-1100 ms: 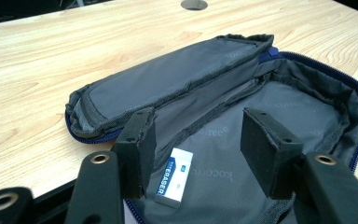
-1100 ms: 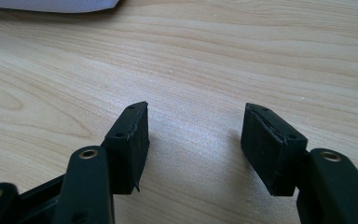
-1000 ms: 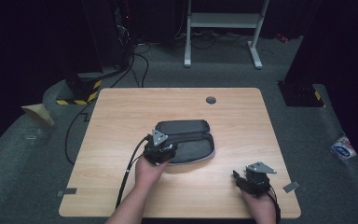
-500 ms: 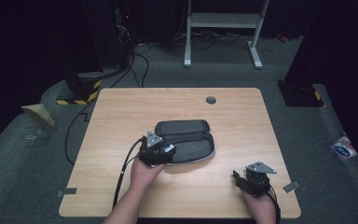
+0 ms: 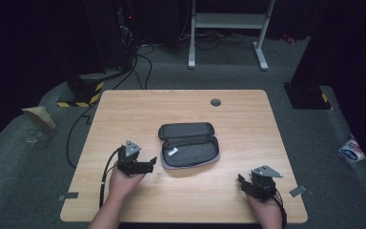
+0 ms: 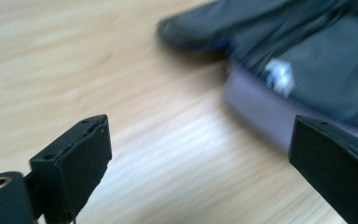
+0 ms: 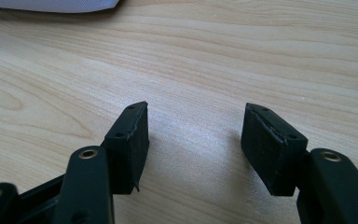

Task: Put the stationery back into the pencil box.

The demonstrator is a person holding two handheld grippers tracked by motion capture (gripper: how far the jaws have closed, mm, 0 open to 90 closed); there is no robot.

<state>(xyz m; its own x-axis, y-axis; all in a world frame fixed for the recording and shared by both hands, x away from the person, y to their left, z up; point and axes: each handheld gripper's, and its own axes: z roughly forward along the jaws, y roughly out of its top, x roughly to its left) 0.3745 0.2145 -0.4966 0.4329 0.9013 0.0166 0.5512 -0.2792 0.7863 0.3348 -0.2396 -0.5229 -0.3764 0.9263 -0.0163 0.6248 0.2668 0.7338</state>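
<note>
A dark grey zip case (image 5: 189,144) lies open and flat at the middle of the wooden table (image 5: 248,114), its lid folded back and a small white tag on its inner pocket. My left gripper (image 5: 145,165) is just left of the case's near corner, held in a hand, open and holding nothing. In the left gripper view the jaws stand wide apart with the blurred case (image 6: 307,60) ahead at upper right. My right gripper (image 5: 244,181) rests near the table's front right, open, over bare wood (image 7: 196,60).
A round cable hole (image 5: 215,102) sits near the table's far edge. A pale edge of the case (image 7: 51,4) shows at the top of the right gripper view. Cables (image 5: 138,62) and a white stand (image 5: 228,33) are on the dark floor behind the table.
My left gripper has pulled back left and toward the person, off the case. The case now lies fully open. The right gripper has stayed put.
</note>
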